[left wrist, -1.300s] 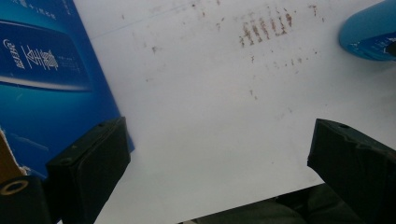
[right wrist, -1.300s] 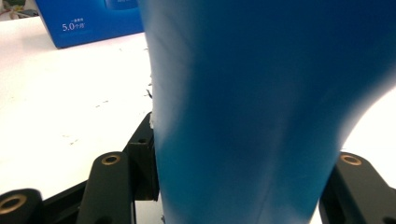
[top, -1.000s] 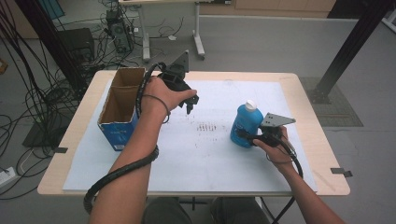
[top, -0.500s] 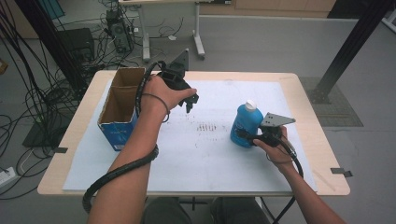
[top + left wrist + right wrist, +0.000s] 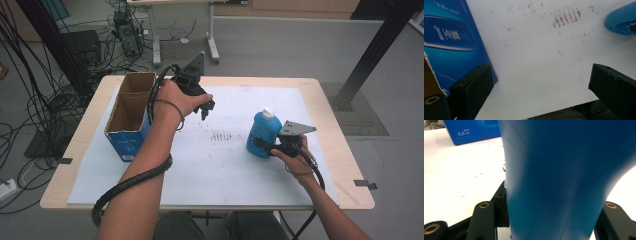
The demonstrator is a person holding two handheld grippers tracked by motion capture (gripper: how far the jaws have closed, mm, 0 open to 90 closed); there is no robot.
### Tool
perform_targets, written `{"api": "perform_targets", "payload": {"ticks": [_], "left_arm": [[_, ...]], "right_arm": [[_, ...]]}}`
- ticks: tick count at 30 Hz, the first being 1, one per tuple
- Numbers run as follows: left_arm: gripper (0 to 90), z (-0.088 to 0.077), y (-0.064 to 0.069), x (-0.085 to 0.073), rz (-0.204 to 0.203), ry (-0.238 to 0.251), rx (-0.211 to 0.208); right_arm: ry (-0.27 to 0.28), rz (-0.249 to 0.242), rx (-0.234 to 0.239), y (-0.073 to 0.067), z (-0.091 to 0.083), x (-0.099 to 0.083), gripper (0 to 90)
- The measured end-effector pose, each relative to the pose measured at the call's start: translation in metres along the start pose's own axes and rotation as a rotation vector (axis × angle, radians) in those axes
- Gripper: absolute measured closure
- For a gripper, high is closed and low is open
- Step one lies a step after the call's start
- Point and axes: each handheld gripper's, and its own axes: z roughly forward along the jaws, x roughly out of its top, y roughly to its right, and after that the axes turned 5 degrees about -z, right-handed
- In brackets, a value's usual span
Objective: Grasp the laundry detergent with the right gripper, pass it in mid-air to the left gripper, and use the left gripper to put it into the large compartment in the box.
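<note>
Nothing had shifted since a second ago: right gripper (image 5: 264,146) stayed clamped on the blue bottle (image 5: 262,134), left gripper (image 5: 206,107) hung jaws apart beside the box (image 5: 126,145); lift looked next.

We see soft, even light from above in the high view; the white sheet (image 5: 225,165) on the tabletop (image 5: 330,90) is bright but not burnt out, and the shadows under the arms are faint. The floor behind stays dimmer and slightly grainy. In the left gripper view the sheet looks a little overexposed, and the near black fingers (image 5: 471,87) are soft. In the right gripper view the blue bottle (image 5: 556,180) is very close and out of focus, with a white glare at the right edge.
</note>
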Motion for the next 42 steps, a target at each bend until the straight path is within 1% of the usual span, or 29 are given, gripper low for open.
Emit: {"api": "perform_targets", "payload": {"ticks": [20,25,42], "left_arm": [[6.1,-0.0029,-0.0016,-0.0011,-0.006,0.009,0.001],[6.1,-0.0047,-0.0010,-0.0004,0.000,0.008,0.004],[6.1,-0.0060,-0.0006,0.0000,0.000,0.008,0.007]], "right_arm": [[-0.003,0.000,-0.001,-0.0001,-0.0001,0.0003,43.6],[-0.003,-0.001,-0.001,0.0001,0.0000,0.0005,43.6],[-0.005,0.003,0.001,0.0004,0.0000,0.0008,43.6]]}}
